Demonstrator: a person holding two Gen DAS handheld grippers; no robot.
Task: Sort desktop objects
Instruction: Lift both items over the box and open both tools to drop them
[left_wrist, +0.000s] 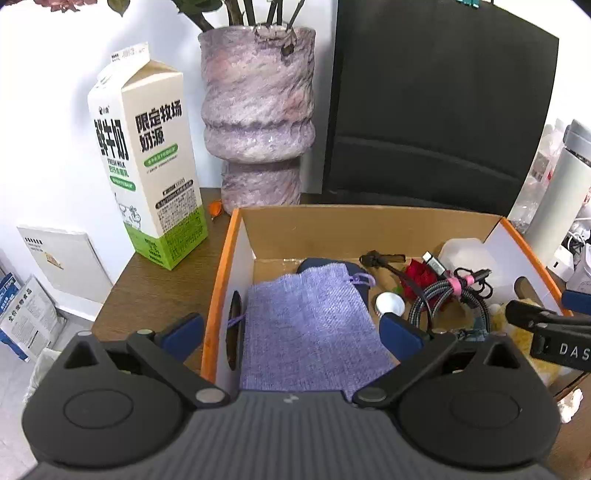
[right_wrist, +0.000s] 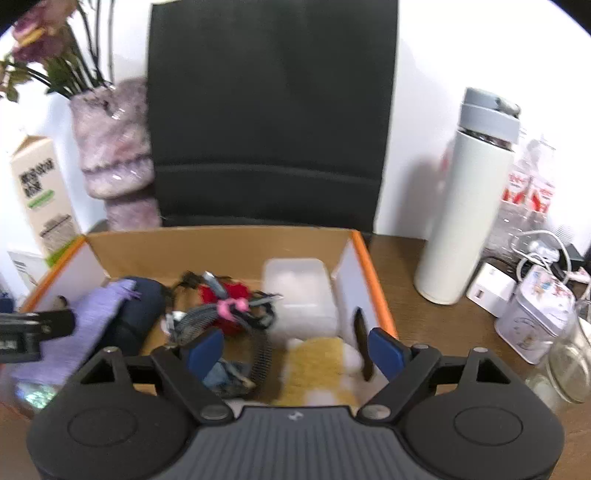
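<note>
The cardboard box (left_wrist: 221, 280), orange-edged and open-topped, is seen at the centre of both views, and most of the small items are already held in it. A lilac knitted pouch (left_wrist: 306, 332) is laid along its nine-o'clock side, over a dark blue object that is only partly shown. Toward three o'clock a coiled braided cable (left_wrist: 447, 295) bound with a pink tie is found beside a red fabric flower (left_wrist: 417, 277), with a translucent plastic container (right_wrist: 299, 291) at the far corner and a yellow-and-white fluffy item (right_wrist: 317, 365) nearest the right camera.

The left gripper (left_wrist: 291, 330) is held spread wide above the pouch, nothing between its fingers; the right gripper (right_wrist: 295, 350) is likewise spread and empty (its view is blurred, so fine contact cannot be judged), one pad inside the box and the other apparently outside its three-o'clock wall.

Outside the box, a milk carton (left_wrist: 147, 162) and a marbled vase (left_wrist: 258, 110) are placed at eleven and twelve o'clock, and a white bottle (right_wrist: 469, 206) and small tin (right_wrist: 532, 317) at three o'clock.

A risk is judged here: the box wall could be caught by the straddling right fingers, and the box dragged. The cable loops could also be snagged by either gripper, so that neighbouring items are pulled out.
</note>
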